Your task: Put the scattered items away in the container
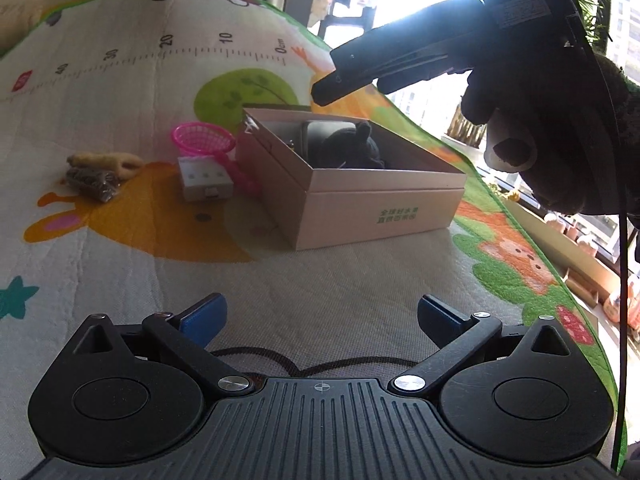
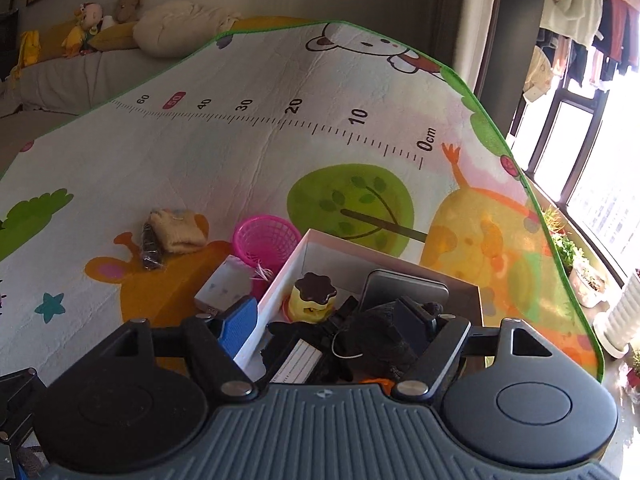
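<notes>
We are holding the right claw [image 2: 332, 326] above the box [image 2: 280, 276], its blue pads spread apart with nothing pinched between them; one pad is hanging outside the box's left wall, the other over a black soft toy [image 2: 380, 332] already lying inside. The left claw [image 1: 322, 316] is gaping wide and empty low in its own view, over bare mat.

Still waiting left of the box, near the middle of the frame, are a pink basket [image 2: 266, 240], a white adapter [image 2: 224, 286], a knitted beige piece [image 2: 178, 230] and a dark crinkly packet [image 2: 151, 250]. We are judging the basket light, stiff and a little springy, best taken by its rim; the adapter hard and smooth, so across its flat sides; the knit soft and easy to bunch; the packet likely slippery.

Everything is resting on a cartoon play mat [image 2: 240, 152] with a printed ruler. A sofa with plush toys is sitting upper left, and laundry is hanging by bright windows upper right.
</notes>
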